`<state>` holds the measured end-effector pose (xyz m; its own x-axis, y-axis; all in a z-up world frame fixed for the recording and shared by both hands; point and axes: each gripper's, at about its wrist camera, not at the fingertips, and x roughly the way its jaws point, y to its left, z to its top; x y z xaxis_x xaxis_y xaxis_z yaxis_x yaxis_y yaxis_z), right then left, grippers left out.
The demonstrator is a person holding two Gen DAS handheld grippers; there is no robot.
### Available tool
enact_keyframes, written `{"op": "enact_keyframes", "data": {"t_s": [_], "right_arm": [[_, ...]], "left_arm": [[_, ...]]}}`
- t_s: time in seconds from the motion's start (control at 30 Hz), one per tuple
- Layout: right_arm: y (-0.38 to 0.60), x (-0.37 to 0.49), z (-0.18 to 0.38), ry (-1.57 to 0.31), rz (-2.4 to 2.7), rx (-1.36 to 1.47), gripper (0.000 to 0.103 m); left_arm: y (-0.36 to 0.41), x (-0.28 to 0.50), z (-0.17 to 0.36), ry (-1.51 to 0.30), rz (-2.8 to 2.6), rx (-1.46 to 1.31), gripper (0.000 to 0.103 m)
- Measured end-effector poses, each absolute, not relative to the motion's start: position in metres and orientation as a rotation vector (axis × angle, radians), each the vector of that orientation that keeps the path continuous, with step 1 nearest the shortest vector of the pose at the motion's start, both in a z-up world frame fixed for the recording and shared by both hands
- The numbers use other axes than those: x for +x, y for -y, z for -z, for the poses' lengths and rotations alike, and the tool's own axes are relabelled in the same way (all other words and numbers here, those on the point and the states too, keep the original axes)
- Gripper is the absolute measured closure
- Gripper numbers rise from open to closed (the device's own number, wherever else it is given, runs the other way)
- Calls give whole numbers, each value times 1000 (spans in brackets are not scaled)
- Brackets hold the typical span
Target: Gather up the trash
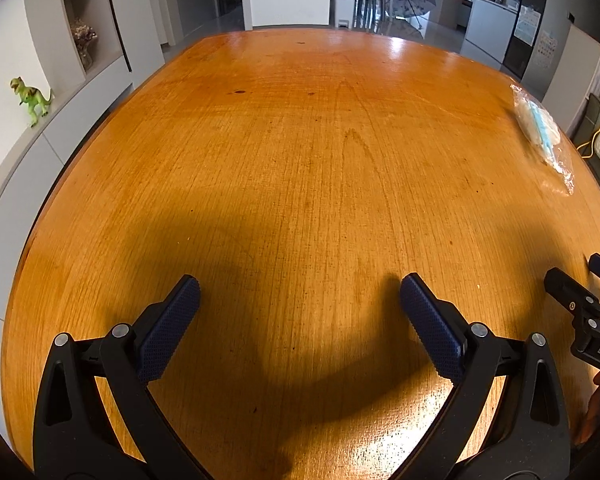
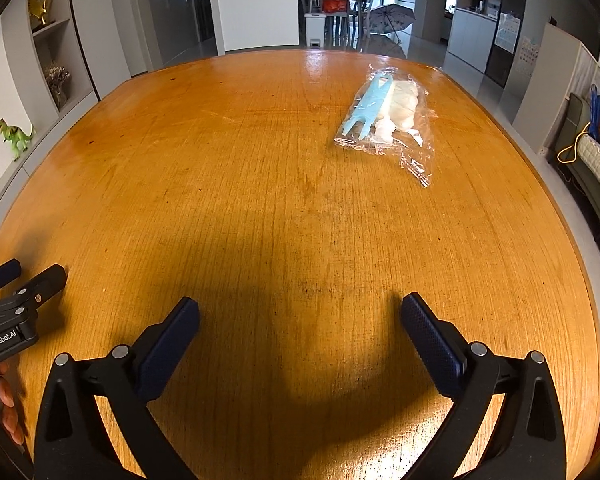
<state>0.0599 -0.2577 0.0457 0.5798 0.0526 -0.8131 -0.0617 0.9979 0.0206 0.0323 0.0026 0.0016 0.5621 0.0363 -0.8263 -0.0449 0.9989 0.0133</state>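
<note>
A clear plastic bag (image 2: 388,120) with a light-blue plastic piece and crumpled white paper inside lies on the wooden table (image 2: 240,160), far ahead and to the right of my right gripper (image 2: 300,312). That gripper is open and empty above the table's near part. The bag also shows in the left wrist view (image 1: 540,128) at the far right edge. My left gripper (image 1: 300,292) is open and empty, well to the left of the bag. Each gripper's tip shows at the edge of the other's view.
A low white cabinet along the left wall holds a green toy dinosaur (image 1: 30,98). A shelf unit (image 1: 80,20) stands behind it. Chairs and an open umbrella (image 2: 392,16) stand beyond the table's far edge. A sofa (image 2: 596,168) is at the right.
</note>
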Motion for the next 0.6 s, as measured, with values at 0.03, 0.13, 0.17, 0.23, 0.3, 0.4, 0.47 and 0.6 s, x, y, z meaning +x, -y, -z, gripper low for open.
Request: {"op": "enact_keyframes", "data": {"t_s": [0.03,0.13,0.17,0.23,0.3,0.4,0.47,0.6], "right_arm": [[256,61,-46,-950,-67,-11,3],[256,61,-46,-950,-67,-11,3],[256,61,-46,-950,-67,-11,3],[256,61,-46,-950,-67,-11,3],[256,61,-46,-950,-67,-11,2],[256,61,-46,-950,-67,-11,2],[256,61,-46,-950,-67,-11,2],[256,61,-46,-950,-67,-11,2]], "left_arm": [[-2,32,-2,-973,-49,-10,6],[-1,33,-2,-973,-51,-11,6],[-1,33,-2,-973,-51,-12,6],[-1,33,-2,-973,-51,-11,6],[-2,33,-1,-973,-50,-11,6],[-2,33,-1,-973,-50,-11,6],[-2,33,-1,-973,-50,-11,6],[-2,33,-1,-972,-50,-11,6]]}}
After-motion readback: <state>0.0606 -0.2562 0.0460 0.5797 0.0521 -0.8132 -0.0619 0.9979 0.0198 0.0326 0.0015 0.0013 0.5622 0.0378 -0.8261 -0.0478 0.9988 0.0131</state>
